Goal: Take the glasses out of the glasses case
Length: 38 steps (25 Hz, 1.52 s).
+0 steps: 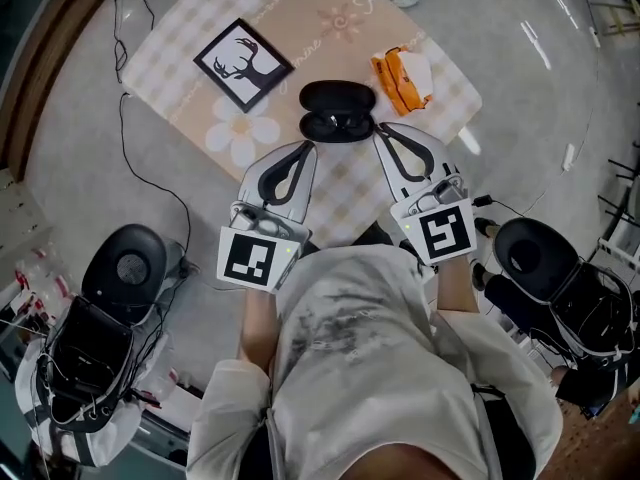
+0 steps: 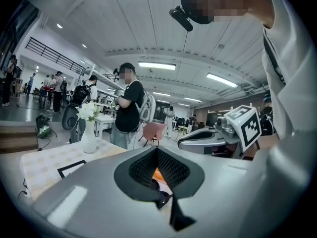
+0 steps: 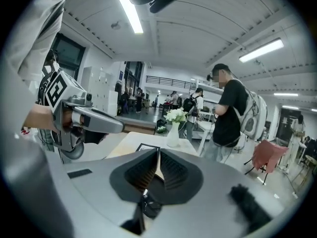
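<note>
Here, left gripper [image 1: 309, 147] and right gripper [image 1: 379, 134] are pressed together, empty; I'd spread the right to pinch the glasses [image 1: 340, 125], the left steadying the glasses case [image 1: 338, 96]

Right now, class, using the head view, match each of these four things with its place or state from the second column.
Things:
1. glasses case
2. deer picture
3. orange packet
4. left gripper

Places or states:
A. lies to the left of the case
B. shut, nothing held
C. open, with the glasses inside
D. lies to the right of the case

Pairs: 1-C, 2-A, 3-D, 4-B
</note>
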{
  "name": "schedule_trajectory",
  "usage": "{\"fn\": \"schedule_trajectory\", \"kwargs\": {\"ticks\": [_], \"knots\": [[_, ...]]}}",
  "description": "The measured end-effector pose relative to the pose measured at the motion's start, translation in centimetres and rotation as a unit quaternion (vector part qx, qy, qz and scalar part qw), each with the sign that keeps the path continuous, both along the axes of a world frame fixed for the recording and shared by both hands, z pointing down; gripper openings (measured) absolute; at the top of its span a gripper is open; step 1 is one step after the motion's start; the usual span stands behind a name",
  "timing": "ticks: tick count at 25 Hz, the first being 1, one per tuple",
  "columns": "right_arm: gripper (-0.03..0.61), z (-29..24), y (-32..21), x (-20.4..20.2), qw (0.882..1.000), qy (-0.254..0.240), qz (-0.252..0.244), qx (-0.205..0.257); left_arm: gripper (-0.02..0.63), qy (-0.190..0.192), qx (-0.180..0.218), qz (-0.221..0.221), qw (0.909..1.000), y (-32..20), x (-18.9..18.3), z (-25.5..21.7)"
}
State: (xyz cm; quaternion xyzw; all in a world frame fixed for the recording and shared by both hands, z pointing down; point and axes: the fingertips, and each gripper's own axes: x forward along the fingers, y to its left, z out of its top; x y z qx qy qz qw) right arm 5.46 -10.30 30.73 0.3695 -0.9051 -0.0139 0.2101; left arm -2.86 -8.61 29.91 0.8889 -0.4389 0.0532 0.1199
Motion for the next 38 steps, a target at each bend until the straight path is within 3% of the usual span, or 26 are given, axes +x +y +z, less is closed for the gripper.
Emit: {"fn": "schedule_trajectory", "kwargs": {"ticks": [6, 38], "knots": [[0.018, 1.6, -1.3, -0.8, 1.000, 0.023, -0.008, -0.011, 0.008, 0.005, -0.042, 0.008, 0.9991, -0.9, 0.0, 1.9], [0.022, 12.2, -2.8, -1.7, 0.989, 0.106, -0.066, -0.079, 0.008, 0.010, -0.098, -0.002, 0.9951, -2.9, 0.8, 10.3]]}}
